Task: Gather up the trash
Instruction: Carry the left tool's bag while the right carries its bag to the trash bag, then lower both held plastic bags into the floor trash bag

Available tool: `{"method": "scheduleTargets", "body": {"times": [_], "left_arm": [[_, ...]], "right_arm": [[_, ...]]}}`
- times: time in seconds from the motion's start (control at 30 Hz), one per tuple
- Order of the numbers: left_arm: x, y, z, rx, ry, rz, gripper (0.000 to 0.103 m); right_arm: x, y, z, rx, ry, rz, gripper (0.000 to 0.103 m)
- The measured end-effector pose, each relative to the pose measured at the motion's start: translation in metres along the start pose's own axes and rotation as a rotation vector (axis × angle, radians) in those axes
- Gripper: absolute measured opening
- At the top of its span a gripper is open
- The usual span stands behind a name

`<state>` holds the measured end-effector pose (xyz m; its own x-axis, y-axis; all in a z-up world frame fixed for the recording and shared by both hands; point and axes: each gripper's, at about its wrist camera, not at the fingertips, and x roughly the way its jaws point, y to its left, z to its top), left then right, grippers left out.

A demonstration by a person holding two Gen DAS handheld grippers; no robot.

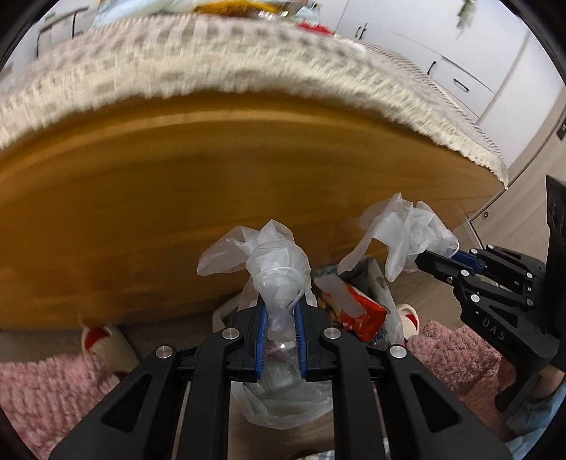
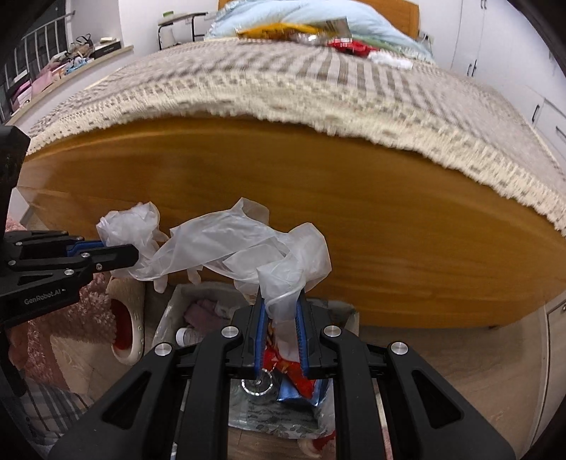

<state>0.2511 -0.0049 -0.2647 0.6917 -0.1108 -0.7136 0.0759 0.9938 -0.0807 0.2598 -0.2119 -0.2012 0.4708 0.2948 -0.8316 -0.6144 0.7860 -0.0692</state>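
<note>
Left wrist view: the left gripper (image 1: 280,311) is clenched on a crumpled clear plastic glove (image 1: 269,262), pinched between its blue pads (image 1: 262,339), the loose fingers of the glove flaring up ahead of the tips. Directly beneath the jaws sits a lined trash bin (image 1: 380,283) on the floor, with a clear bottle (image 1: 283,368) and a red snack wrapper (image 1: 361,315) already in it. Off to the tool's right, the right gripper (image 1: 437,260) comes in from the side, gripping a second clear plastic glove (image 1: 399,230) just above the bin's far edge. Ahead stands the wooden bed footboard (image 1: 212,198) with a woven blanket (image 1: 212,60) draped over it.

Right wrist view: the right gripper (image 2: 281,308) is closed on its plastic glove (image 2: 247,247), which billows forward of the tips. Below the jaws the trash bin (image 2: 166,315) lies open, holding the red wrapper (image 2: 290,364), a bottle cap end (image 2: 260,384) and other litter. To this tool's left, the left gripper (image 2: 120,256) holds its glove (image 2: 131,226) near the bin's rim. More wrappers (image 2: 300,32) lie far ahead on the bed.

The step in hand looks like delivery: both gloves hang over the bin. The next move calls for opening each pair of jaws while over the liner; the thin film may cling to the pads.
</note>
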Motion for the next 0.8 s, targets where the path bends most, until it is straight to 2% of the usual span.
{"method": "scheduleTargets", "body": {"times": [0.3, 0.5, 0.8], "left_arm": [[0.038, 0.016, -0.003, -0.078, 0.121, -0.023, 0.011], [0.052, 0.02, -0.01, -0.094, 0.174, -0.021, 0.011], [0.076, 0.031, -0.01, -0.158, 0.262, -0.025, 0.011]], "right_arm": [[0.036, -0.006, -0.012, 0.023, 0.113, 0.011, 0.015], [0.059, -0.003, -0.024, 0.033, 0.2, 0.035, 0.015], [0.088, -0.007, -0.024, 0.033, 0.296, 0.046, 0.015]]}}
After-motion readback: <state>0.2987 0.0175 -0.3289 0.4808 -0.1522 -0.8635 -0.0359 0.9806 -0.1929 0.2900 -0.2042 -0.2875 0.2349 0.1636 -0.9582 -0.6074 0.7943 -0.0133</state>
